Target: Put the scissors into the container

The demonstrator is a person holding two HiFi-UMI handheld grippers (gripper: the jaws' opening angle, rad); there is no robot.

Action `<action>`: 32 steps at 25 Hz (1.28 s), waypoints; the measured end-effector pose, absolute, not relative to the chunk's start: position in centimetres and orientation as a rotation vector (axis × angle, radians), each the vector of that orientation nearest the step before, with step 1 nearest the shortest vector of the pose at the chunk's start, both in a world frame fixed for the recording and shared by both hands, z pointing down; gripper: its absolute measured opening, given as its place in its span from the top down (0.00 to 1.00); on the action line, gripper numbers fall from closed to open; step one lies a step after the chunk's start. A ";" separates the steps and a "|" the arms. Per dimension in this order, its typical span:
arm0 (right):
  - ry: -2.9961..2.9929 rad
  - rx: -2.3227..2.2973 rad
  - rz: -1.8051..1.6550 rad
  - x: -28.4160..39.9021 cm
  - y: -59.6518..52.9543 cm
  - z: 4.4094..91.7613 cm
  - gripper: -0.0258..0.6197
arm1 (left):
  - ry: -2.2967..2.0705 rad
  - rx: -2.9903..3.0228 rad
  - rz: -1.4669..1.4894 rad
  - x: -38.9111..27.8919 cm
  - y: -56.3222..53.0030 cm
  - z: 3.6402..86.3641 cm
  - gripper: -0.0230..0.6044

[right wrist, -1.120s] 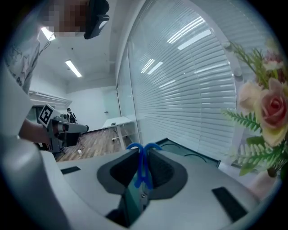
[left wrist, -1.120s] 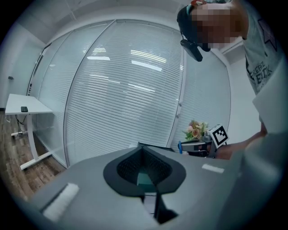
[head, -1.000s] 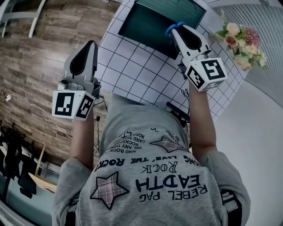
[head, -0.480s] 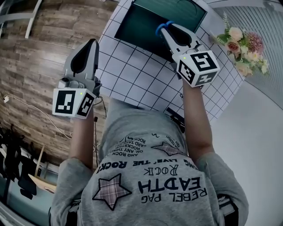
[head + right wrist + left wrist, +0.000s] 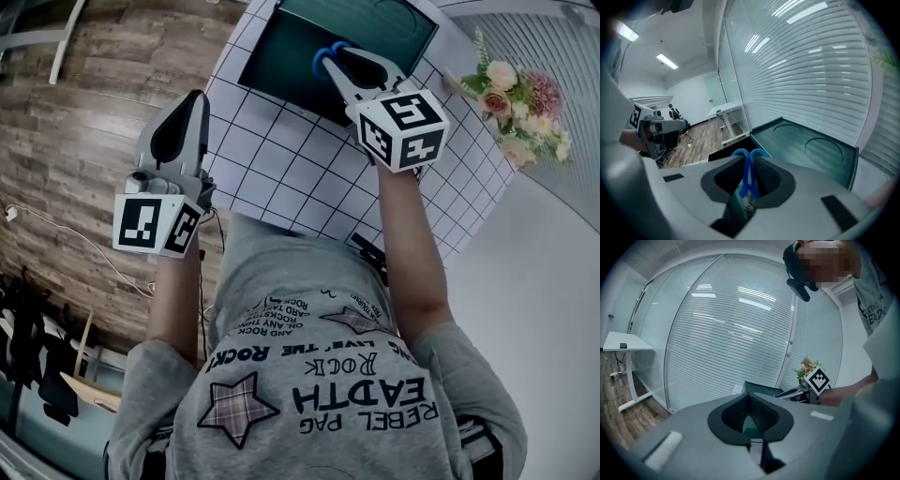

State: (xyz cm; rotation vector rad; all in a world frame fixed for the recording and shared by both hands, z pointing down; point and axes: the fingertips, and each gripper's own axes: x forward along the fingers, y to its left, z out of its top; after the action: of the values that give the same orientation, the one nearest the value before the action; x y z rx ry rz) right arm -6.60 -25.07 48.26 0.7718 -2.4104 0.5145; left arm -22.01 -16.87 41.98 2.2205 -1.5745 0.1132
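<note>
White gridded cloth covers the table where you work, with a dark green container lying open at its far end, a spray of flowers off to the right and slatted blinds behind. Your right gripper hangs over the open container, tipped nose-down with its marker cube nearest you and the arm reaching out almost straight. Its jaws are pinched on the scissors, which stand on edge between the pads, the blue handle loops poking out past the tips and the pivot screw lower in the gap. Your left gripper is held well apart, off the table's left edge above the wooden floor, pointing roughly level, its jaws drawn together on nothing. The scissors appear to be over the container but not yet in it, and how high above its bottom they hang cannot be told. The likely hazard from here is the release. If you let go too high, the scissors could bounce on the box's hard bottom or tip against the opened lid. The hold is on the thin flat of the handles, so a twist of your wrist could let them swivel or slip out early. If you drift toward the near rim, they may land on the cloth instead
</note>
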 end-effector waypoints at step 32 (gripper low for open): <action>-2.167 0.574 0.578 -9.9 -25.3 56.0 0.84 | -1.549 2.197 0.096 -21.2 -15.8 42.9 0.95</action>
State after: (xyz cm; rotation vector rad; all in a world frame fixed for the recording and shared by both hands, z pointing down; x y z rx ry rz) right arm -9.90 -25.30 56.03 0.5742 -2.1669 0.5784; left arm -21.20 -15.83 42.93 2.1973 -1.5487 0.0962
